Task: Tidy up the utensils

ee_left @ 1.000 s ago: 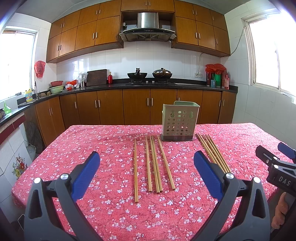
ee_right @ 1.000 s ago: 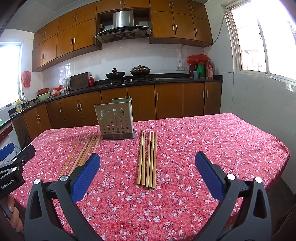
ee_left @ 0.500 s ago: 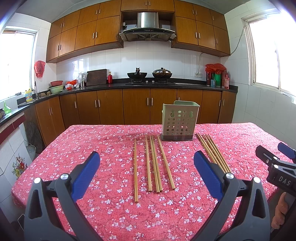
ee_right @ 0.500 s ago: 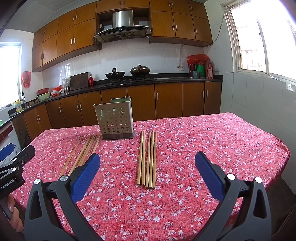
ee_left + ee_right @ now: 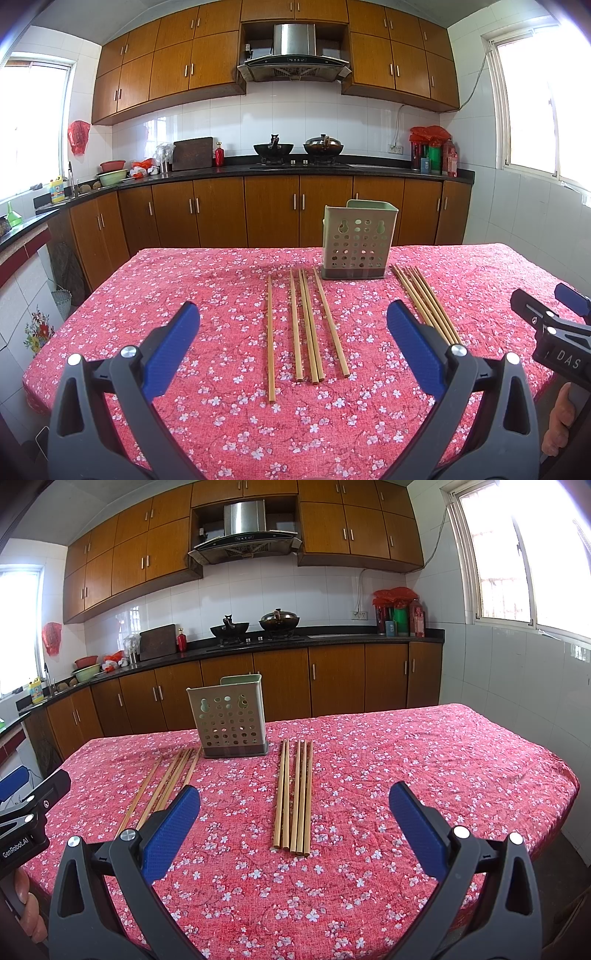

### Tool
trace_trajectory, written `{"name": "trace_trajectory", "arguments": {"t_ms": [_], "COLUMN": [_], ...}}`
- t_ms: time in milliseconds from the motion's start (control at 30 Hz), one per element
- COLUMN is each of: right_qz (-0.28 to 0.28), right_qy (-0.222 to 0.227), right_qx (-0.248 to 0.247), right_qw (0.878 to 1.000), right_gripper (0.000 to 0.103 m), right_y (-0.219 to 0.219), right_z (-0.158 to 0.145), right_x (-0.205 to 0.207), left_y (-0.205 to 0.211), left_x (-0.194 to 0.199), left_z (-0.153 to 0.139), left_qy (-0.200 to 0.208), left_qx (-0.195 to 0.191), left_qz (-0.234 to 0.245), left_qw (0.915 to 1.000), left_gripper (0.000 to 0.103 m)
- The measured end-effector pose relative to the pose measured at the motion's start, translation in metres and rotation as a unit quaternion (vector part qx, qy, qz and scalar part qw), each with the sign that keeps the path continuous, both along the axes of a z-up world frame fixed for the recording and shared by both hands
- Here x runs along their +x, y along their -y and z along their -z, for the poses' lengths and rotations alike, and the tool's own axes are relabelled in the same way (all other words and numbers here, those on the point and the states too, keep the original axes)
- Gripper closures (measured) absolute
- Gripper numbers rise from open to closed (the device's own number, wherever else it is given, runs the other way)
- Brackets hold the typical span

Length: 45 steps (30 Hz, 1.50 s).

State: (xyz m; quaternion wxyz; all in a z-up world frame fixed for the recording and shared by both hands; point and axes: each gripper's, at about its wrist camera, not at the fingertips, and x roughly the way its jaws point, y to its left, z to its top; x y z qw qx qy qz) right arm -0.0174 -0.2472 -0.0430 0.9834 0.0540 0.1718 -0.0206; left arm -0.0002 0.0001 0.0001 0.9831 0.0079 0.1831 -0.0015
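The left gripper hangs over the near part of the table, its blue pads spread wide with nothing between them. Straight ahead of it lies the left group of chopsticks, five bamboo sticks running away from the camera; the leftmost one lies a little apart from the others and reaches nearer the front edge. Behind them and slightly right stands the pale green perforated utensil holder, upright on a dark base, on the red flowered tablecloth. Just right of the holder lies the right group of chopsticks, a tight parallel bundle with its far ends beside the holder's base. The right gripper hovers in front of that bundle, jaws likewise parted and holding nothing. A hand grips the right tool's handle at the right edge of the left wrist view
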Motion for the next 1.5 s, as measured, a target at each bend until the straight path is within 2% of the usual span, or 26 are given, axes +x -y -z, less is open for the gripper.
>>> {"name": "trace_trajectory", "arguments": {"t_ms": [1133,1267,1433,1500], "right_qz": [0.001,0.005,0.024,0.032], "right_qy": [-0.003,-0.016,-0.071,-0.103], "right_qx": [0.001,0.006,0.025,0.034], "right_qw": [1.0,1.0,0.997,0.994], "right_gripper": [0.002,0.002,0.002,0.011], "right_y": [0.0,0.002,0.026,0.036], "right_z": [0.001,0.007,0.018,0.023], "right_x": [0.001,0.006,0.044,0.064], "left_y": [0.001,-0.003,-0.022,-0.035], "left_x": [0.002,0.016,0.052,0.07], "left_z": [0.005,0.016,0.024,0.028], "left_qy": [-0.007,-0.032,-0.088,-0.117], "left_qx": [0.003,0.009,0.003,-0.006], "left_qz": [-0.008,-0.023,-0.043,-0.054], "left_qw": [0.9999,0.9992,0.9952,0.9917], "left_gripper": [0.004,0.004,0.004,0.004]}}
